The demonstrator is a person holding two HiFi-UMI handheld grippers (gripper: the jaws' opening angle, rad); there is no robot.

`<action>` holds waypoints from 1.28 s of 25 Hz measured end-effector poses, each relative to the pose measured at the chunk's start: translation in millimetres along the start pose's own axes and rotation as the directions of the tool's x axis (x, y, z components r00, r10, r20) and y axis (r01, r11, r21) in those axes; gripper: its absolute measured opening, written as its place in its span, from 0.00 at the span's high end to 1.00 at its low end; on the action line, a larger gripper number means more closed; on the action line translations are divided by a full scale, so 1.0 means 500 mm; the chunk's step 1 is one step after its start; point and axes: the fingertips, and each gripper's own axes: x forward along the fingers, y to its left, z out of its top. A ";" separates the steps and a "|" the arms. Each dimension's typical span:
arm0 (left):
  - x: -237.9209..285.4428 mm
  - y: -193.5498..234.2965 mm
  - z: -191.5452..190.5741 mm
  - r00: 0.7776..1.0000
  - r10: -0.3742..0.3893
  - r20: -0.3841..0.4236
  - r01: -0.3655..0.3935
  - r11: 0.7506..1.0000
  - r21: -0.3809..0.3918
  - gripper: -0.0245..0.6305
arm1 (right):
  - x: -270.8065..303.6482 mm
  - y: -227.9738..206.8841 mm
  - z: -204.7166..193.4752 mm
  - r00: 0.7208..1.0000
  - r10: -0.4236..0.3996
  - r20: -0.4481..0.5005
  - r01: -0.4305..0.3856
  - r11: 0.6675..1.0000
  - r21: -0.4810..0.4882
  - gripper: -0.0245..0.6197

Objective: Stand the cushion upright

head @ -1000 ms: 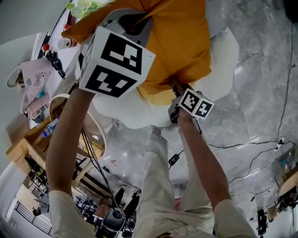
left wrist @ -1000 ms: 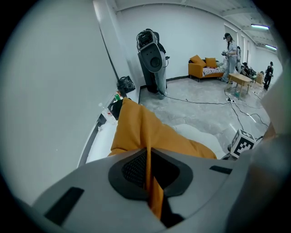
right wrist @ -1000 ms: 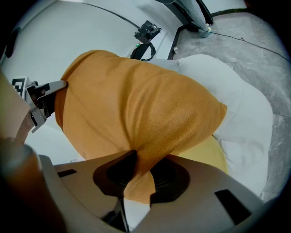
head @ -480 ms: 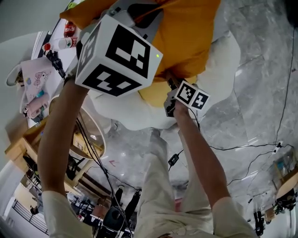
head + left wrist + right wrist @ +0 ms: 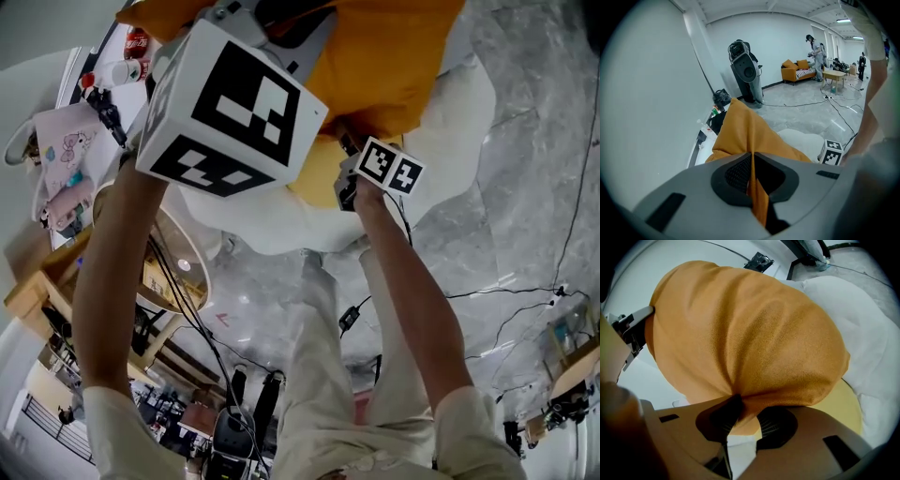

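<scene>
Clamped on a thin fold of the orange cushion [image 5: 750,333] with the left tool [image 5: 751,157]; pinched on its bunched corner with the right tool [image 5: 743,404]. Held over a white padded seat [image 5: 450,141] on grey marble floor [image 5: 525,206], amid black cables [image 5: 506,291], with an orange sofa [image 5: 799,69] far across the white-walled room.

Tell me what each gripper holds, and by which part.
Both hold the orange cushion: the left gripper pinches a thin fabric edge, the right gripper bunched fabric at its lower end.
</scene>
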 end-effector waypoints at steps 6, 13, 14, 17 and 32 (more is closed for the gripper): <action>-0.011 -0.014 0.007 0.998 0.032 0.048 -0.032 0.999 0.006 0.92 | 0.022 -0.016 0.002 1.000 0.002 -0.004 -0.002 1.000 -0.018 0.77; -0.010 -0.015 -0.003 0.996 0.051 0.069 -0.049 0.999 -0.017 0.88 | 0.040 -0.037 -0.007 1.000 -0.012 0.012 0.011 0.999 0.036 0.73; -0.007 -0.014 -0.005 0.996 0.061 0.069 -0.061 0.998 -0.008 0.88 | 0.040 -0.038 -0.010 1.000 -0.001 0.016 0.000 0.999 0.052 0.71; -0.001 -0.007 0.001 0.993 0.093 0.077 -0.093 0.996 -0.005 0.88 | 0.016 -0.043 -0.026 0.998 0.053 0.041 -0.057 0.993 0.108 0.67; 0.003 0.020 -0.039 0.989 0.144 0.020 -0.143 0.989 -0.049 0.90 | -0.108 -0.075 -0.079 0.999 -0.019 0.039 0.013 0.990 0.139 0.56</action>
